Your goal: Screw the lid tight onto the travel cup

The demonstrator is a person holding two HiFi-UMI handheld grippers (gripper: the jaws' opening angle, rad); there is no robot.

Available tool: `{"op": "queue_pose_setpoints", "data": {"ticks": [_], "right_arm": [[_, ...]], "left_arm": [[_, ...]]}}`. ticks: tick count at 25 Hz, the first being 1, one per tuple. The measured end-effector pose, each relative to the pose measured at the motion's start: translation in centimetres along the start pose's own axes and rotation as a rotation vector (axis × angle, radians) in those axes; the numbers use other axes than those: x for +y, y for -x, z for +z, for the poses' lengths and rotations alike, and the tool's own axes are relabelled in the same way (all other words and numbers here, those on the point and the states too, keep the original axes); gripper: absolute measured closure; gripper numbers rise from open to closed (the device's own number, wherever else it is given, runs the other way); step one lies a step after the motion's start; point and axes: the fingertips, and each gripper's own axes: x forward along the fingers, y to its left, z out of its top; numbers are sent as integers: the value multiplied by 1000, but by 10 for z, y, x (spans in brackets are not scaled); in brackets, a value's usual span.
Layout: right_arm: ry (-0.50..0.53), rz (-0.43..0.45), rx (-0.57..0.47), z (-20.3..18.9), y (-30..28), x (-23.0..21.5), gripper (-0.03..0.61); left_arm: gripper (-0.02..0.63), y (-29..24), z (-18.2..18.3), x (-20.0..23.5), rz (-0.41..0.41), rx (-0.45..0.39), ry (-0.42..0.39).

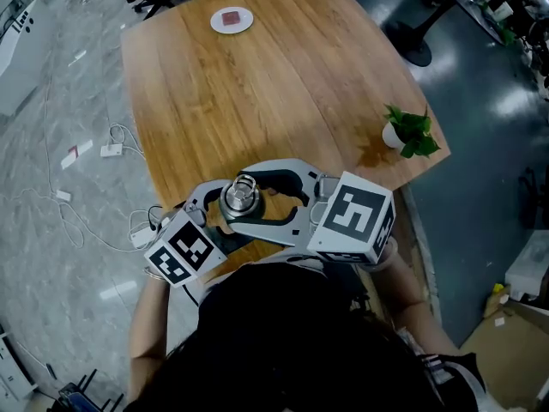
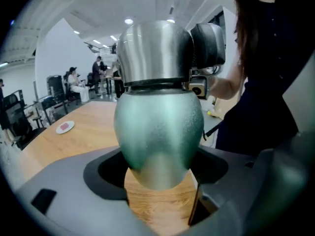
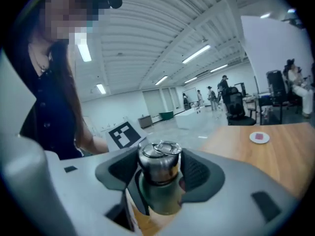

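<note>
Travel cup (image 2: 160, 132): green body, standing at the near edge of the wooden bench (image 1: 283, 84), close to the person
Lid (image 3: 158, 159): steel, seated on the cup's mouth
Left gripper (image 2: 160, 154): jaws clamped on the cup's green body
Right gripper (image 3: 160, 168): jaws set wide, pinching the lid from both sides

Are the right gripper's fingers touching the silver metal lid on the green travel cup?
Touching. In the right gripper view, the right gripper has both fingers pressed against the silver metal lid, one on each side, no gap showing.
</note>
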Motion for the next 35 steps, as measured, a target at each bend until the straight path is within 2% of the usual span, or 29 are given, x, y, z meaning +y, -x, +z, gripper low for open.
{"op": "queue_pose_setpoints", "data": {"ticks": [2,4,6,9,11,13,17,19,21,24,25,26,27,30,32,33,35], "right_arm": [[15,57,13,-2,-3,8,322],[44,36,3,-1,-5,8,321],[66,-43,-12,2,-7,1,322],[73,-199,-38,5,-8,-14,321],[53,-247,-58,5,-8,-18,321],[43,-196,-51,3,-9,-13,322],[66,11,2,-1,-4,8,321],[71,59,7,-2,-3,12,322],[87,-6,-15,2,-5,6,321],[92,-217,-61,7,-8,-12,321],[91,-257,-70,7,-9,-14,321],[91,-258,-68,7,-9,-14,322],[86,-224,-58,6,-10,-11,321],[62,-69,-21,6,-8,-1,301],[67,-16,3,4,-6,3,302],[78,-20,10,3,-6,3,302],[90,-100,-7,3,-7,-4,304]], "left_arm": [[241,0,0,-9,-51,5,-25],[241,-1,-1,-10,-62,3,-11],[241,-1,-2,-2,-27,3,27],[241,-1,-3,16,80,19,81],[241,-2,-2,22,141,29,94],[241,-3,-2,20,137,31,67],[241,-1,0,-6,-25,15,-27],[241,0,1,-13,-75,11,-39],[241,-1,0,-7,-49,10,-1],[241,-2,-1,12,74,17,82],[241,-3,0,16,106,18,100],[241,-4,1,17,120,19,106],[241,-4,2,16,117,19,99],[241,-2,1,7,46,23,36],[241,-2,0,1,5,42,-10],[241,-2,-1,0,0,53,-21],[239,-4,-2,3,28,65,-5]]}}
